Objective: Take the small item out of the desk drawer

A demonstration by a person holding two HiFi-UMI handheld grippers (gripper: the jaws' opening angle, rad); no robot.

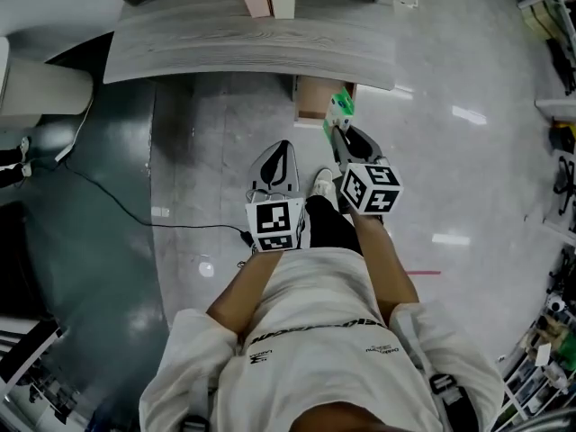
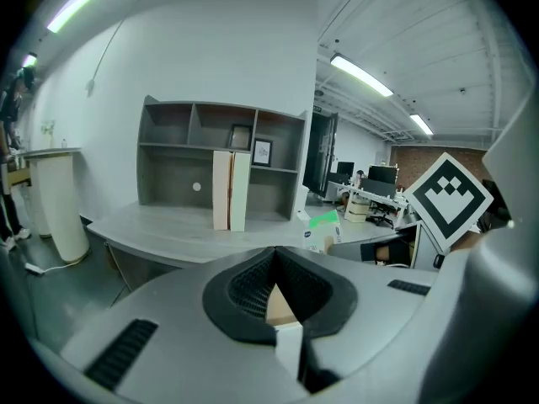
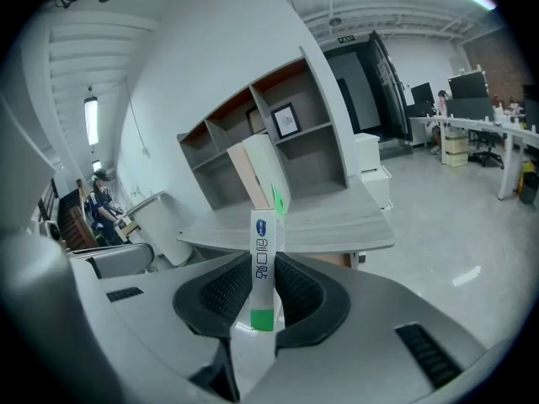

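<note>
In the head view my right gripper (image 1: 340, 130) is shut on a small white-and-green box (image 1: 341, 106), held up in front of the tan desk drawer (image 1: 314, 100), which sticks out under the grey desk (image 1: 243, 48). The right gripper view shows the box (image 3: 263, 268) standing upright, clamped between the black pads (image 3: 221, 297) of my right gripper (image 3: 264, 286). My left gripper (image 1: 282, 148) hangs lower and to the left over the floor; its jaws meet with nothing between them (image 2: 274, 255). The left gripper view also catches the box (image 2: 323, 225) beside the desk edge.
A grey shelf unit (image 2: 221, 154) stands on the desk with a tan and a white folder (image 2: 230, 190) upright before it. A white round bin (image 1: 40, 93) stands left of the desk. A black cable (image 1: 135, 216) runs across the floor. Cluttered racks (image 1: 556, 106) line the right.
</note>
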